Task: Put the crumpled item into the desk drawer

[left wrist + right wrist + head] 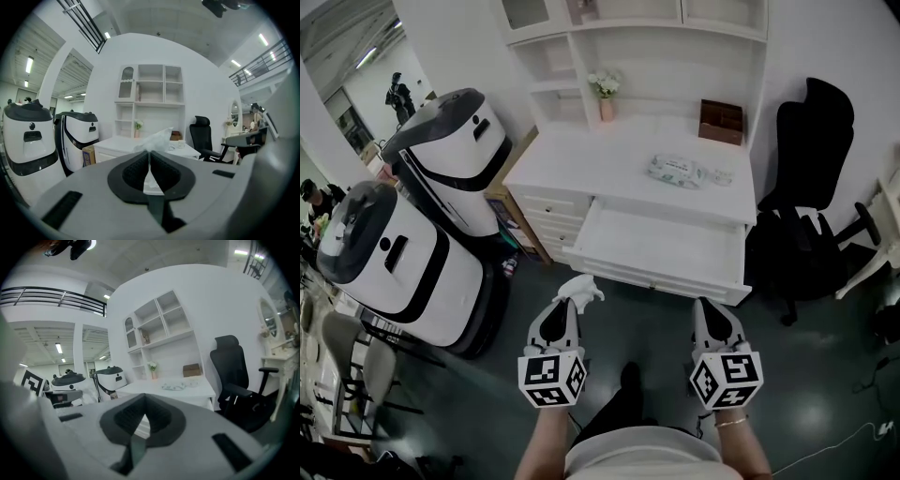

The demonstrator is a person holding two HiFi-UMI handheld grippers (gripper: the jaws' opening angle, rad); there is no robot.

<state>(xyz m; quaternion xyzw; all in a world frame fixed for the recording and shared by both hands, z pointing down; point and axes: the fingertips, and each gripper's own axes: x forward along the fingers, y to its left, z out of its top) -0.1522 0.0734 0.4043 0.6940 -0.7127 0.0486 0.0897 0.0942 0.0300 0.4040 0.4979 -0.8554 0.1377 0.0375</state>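
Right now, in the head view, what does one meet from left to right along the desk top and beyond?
Flower vase → flat packet → brown box → black office chair

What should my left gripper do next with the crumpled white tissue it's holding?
Probably carry the left gripper forward until the crumpled white tissue is over the pulled-out white desk drawer. Its jaws are shut on the tissue, and the drawer lies open ahead, not yet beneath it.

No readable text. Print on soft pack [675,171], two o'clock in head view, and cardboard box [87,156], eight o'clock in left gripper view: illegible.
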